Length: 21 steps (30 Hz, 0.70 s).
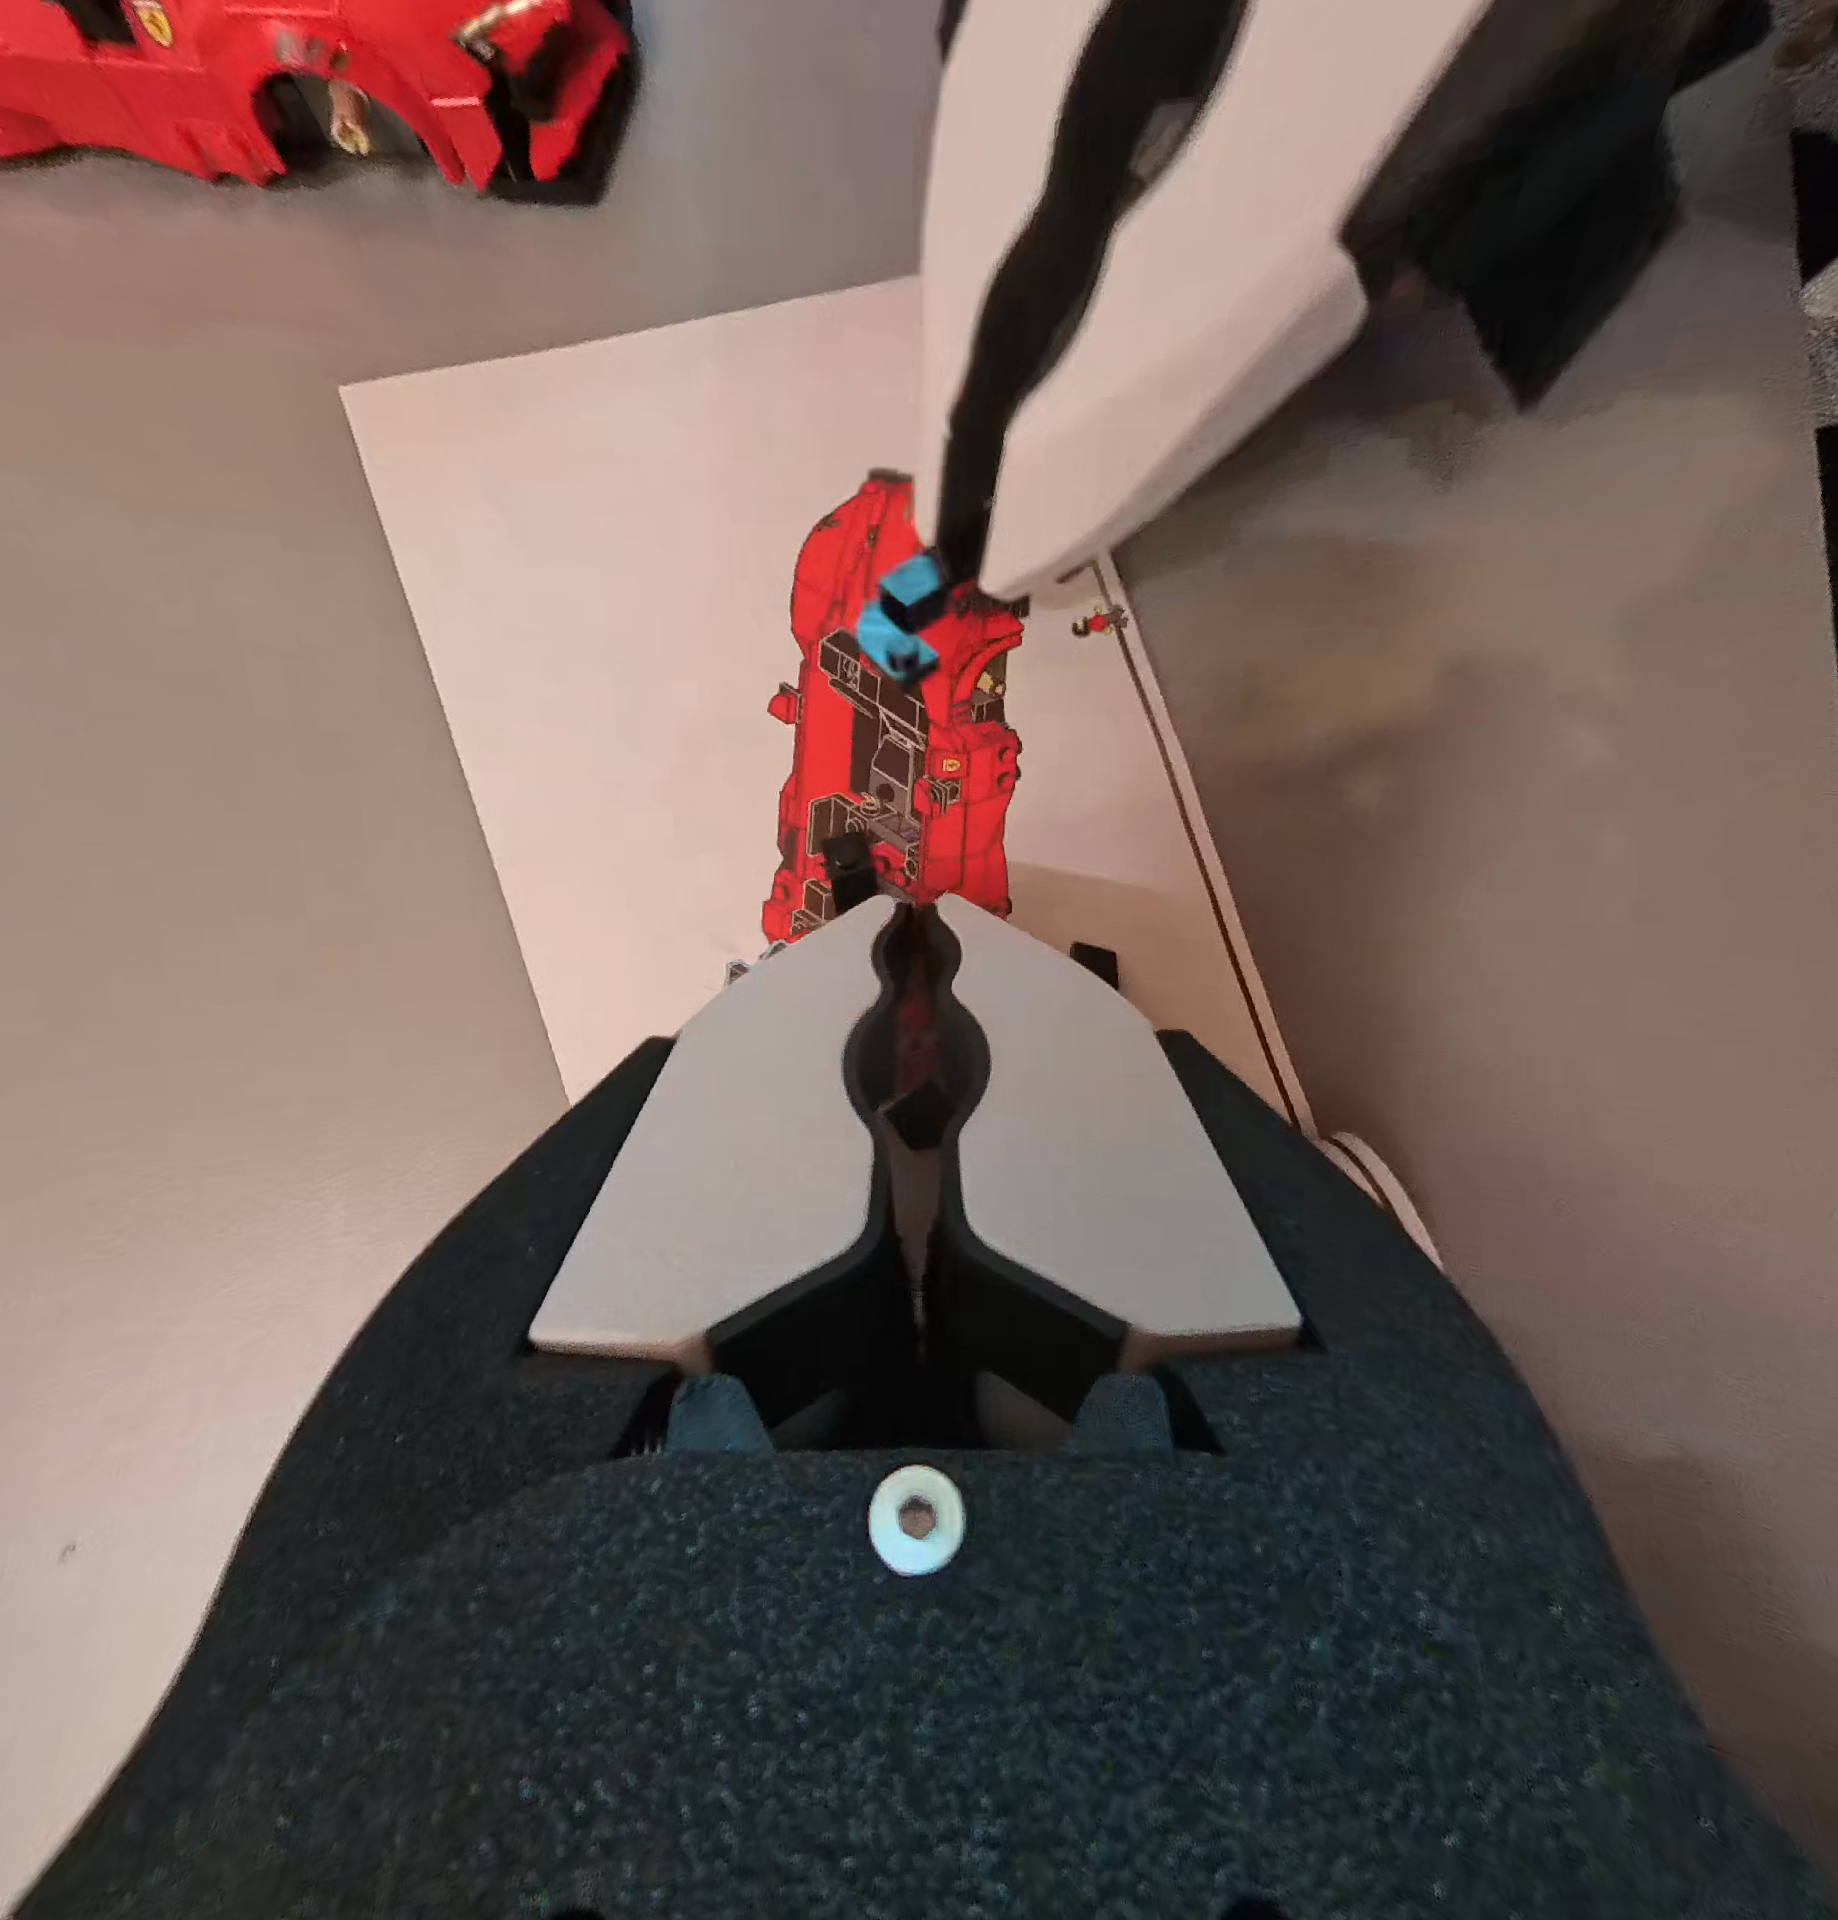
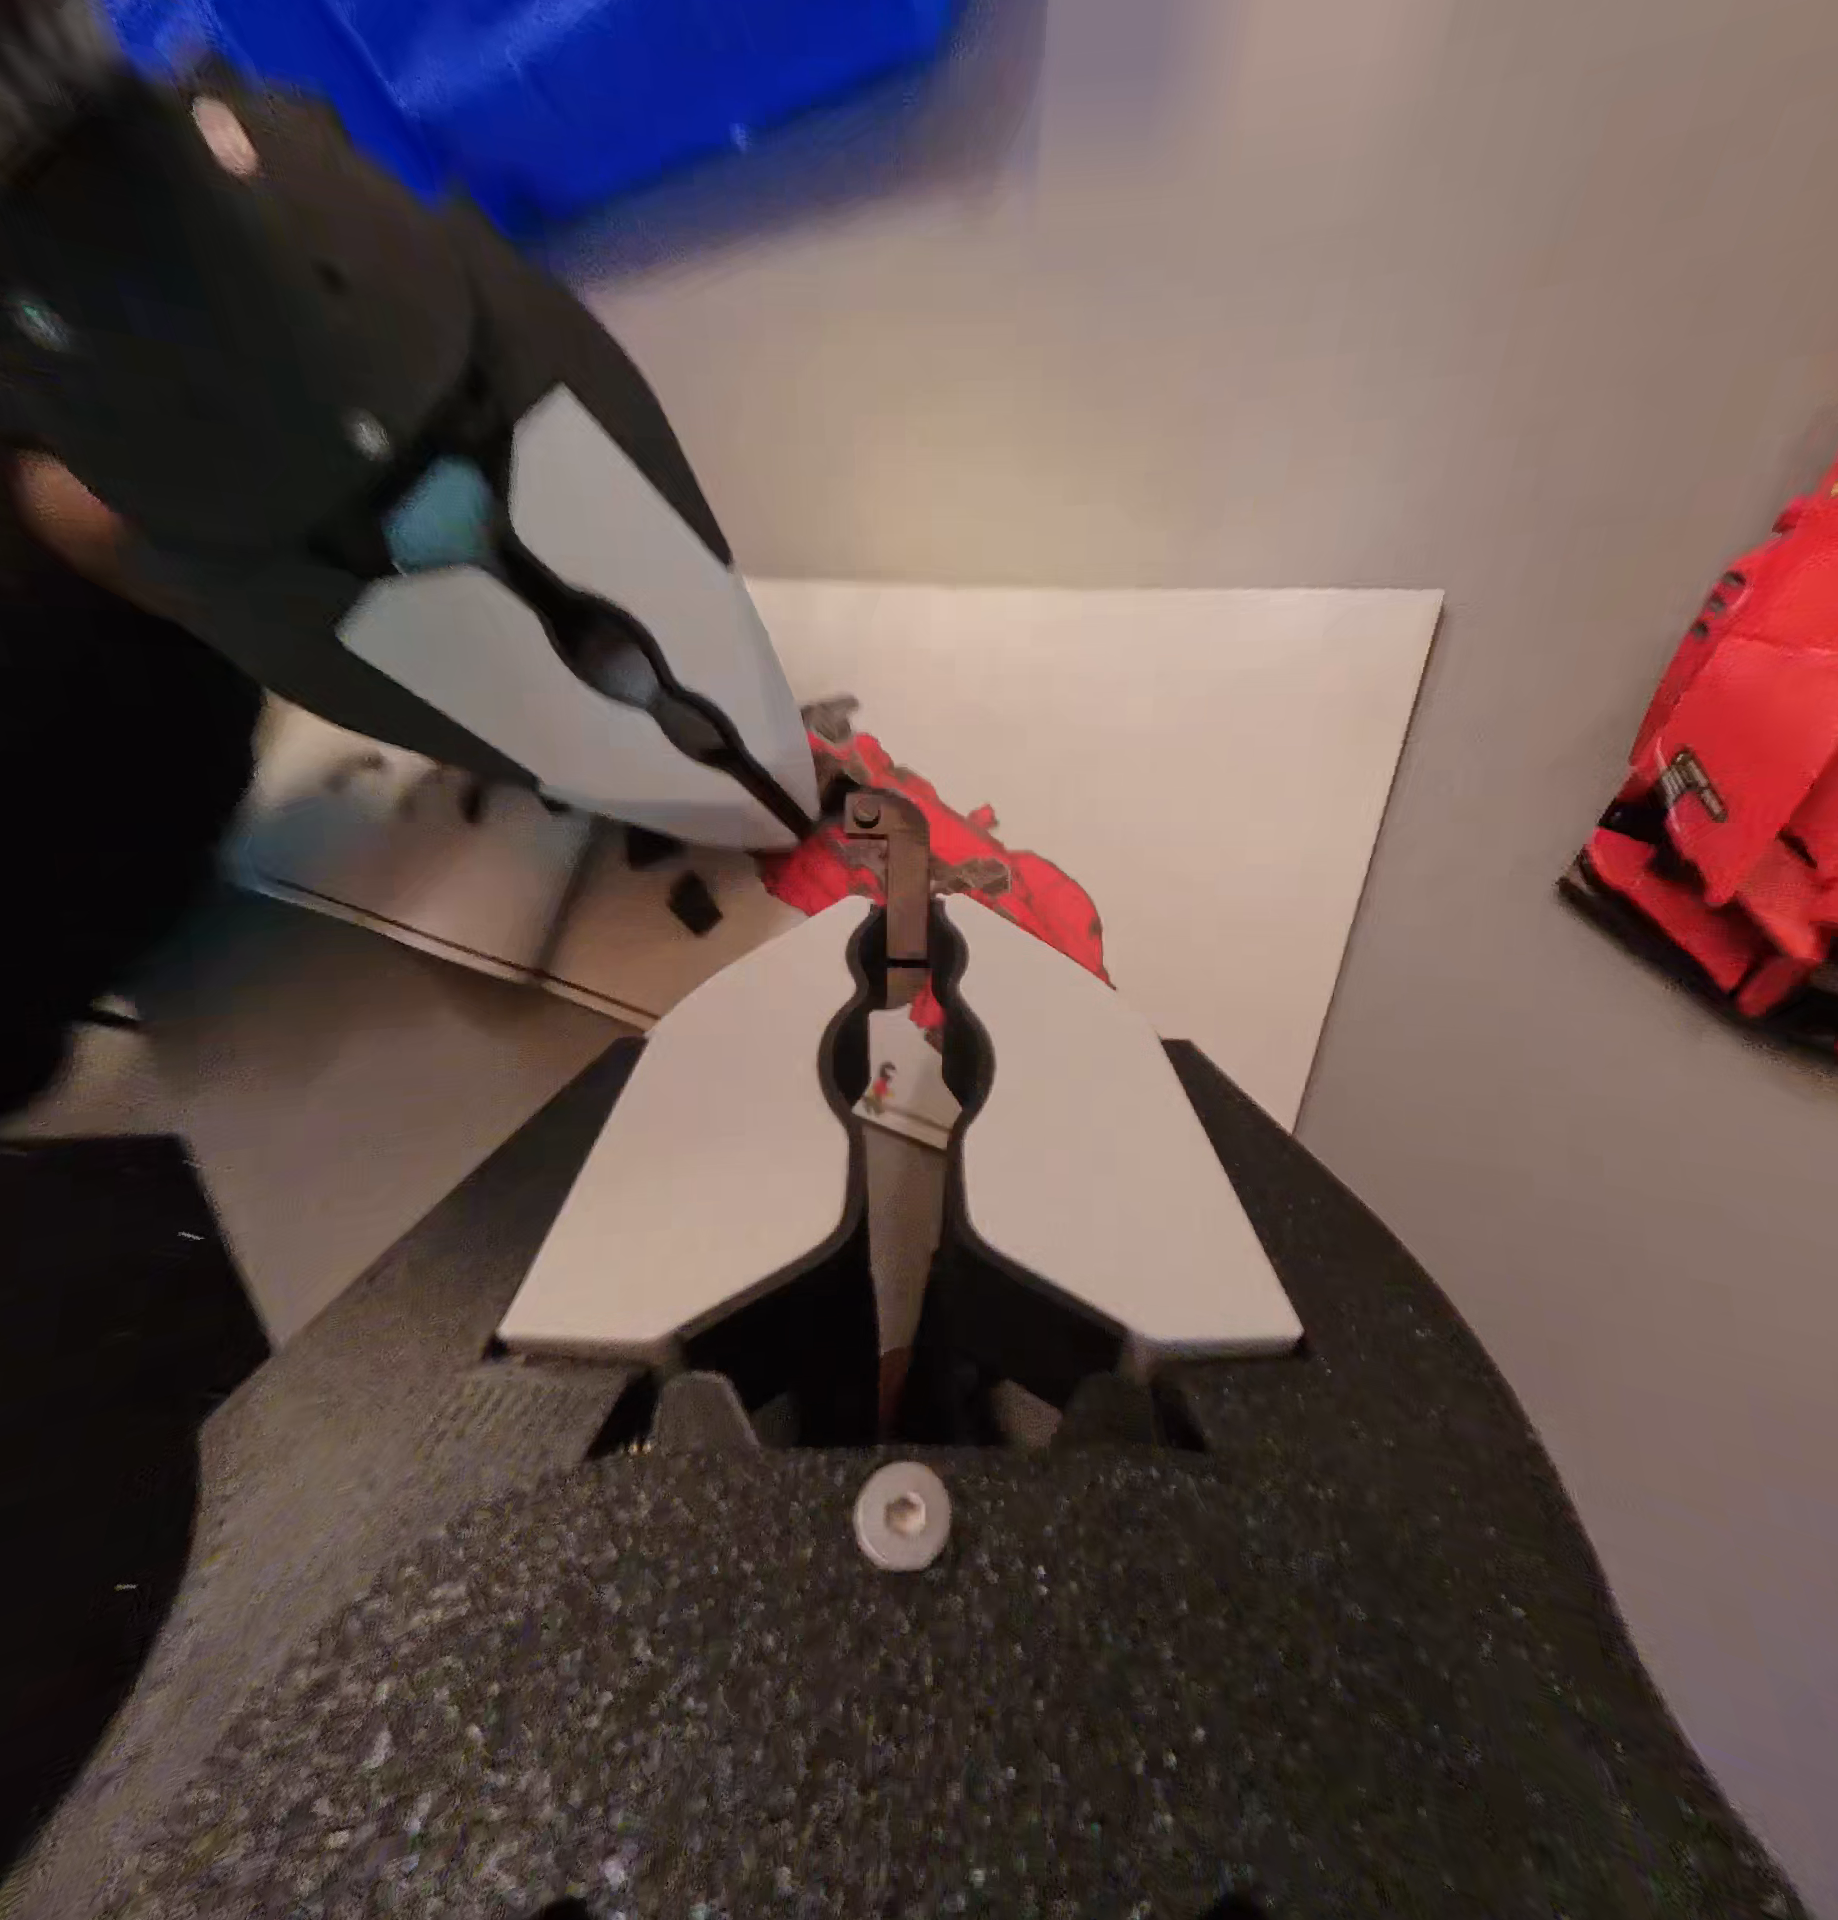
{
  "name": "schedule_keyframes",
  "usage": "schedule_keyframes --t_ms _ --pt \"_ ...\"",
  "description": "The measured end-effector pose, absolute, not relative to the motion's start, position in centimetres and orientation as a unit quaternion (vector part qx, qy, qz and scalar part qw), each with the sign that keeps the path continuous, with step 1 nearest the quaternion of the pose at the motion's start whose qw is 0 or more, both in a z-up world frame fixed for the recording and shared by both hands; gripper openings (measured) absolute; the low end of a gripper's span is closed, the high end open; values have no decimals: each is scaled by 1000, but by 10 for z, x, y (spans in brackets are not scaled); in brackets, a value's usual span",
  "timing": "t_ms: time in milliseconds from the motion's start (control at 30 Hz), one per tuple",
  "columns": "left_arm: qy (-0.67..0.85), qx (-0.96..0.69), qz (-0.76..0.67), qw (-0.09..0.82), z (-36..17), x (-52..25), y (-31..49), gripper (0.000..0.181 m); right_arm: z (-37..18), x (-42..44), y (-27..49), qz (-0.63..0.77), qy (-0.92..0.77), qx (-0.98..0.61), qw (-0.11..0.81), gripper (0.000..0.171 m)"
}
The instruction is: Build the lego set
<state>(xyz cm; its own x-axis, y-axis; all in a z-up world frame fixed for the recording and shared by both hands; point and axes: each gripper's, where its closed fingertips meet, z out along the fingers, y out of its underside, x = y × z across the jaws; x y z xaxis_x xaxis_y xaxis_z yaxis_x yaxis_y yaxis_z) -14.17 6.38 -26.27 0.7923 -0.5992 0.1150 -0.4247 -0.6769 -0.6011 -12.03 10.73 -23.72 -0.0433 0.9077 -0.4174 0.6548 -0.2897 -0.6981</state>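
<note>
Lego piece, black, clamped in right tool; left tool clenched, contents obscured.

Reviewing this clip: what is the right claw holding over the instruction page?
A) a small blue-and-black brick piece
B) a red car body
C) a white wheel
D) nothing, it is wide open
A: in the left wrist view the right claw is shut on a small blue-and-black brick piece above the instruction page.

Blue bin at back, on grey table.
</note>
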Motion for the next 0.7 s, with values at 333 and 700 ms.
schedule_keyframes --t_ms 333,700 --pt "311 -892 -171 281 -258 -150 62 48 -258 -130 90 258 -709 -623 209 8" --pt "308 -889 -228 252 -256 -136 48 38 -257 -142 99 247 -739 -586 221 8"
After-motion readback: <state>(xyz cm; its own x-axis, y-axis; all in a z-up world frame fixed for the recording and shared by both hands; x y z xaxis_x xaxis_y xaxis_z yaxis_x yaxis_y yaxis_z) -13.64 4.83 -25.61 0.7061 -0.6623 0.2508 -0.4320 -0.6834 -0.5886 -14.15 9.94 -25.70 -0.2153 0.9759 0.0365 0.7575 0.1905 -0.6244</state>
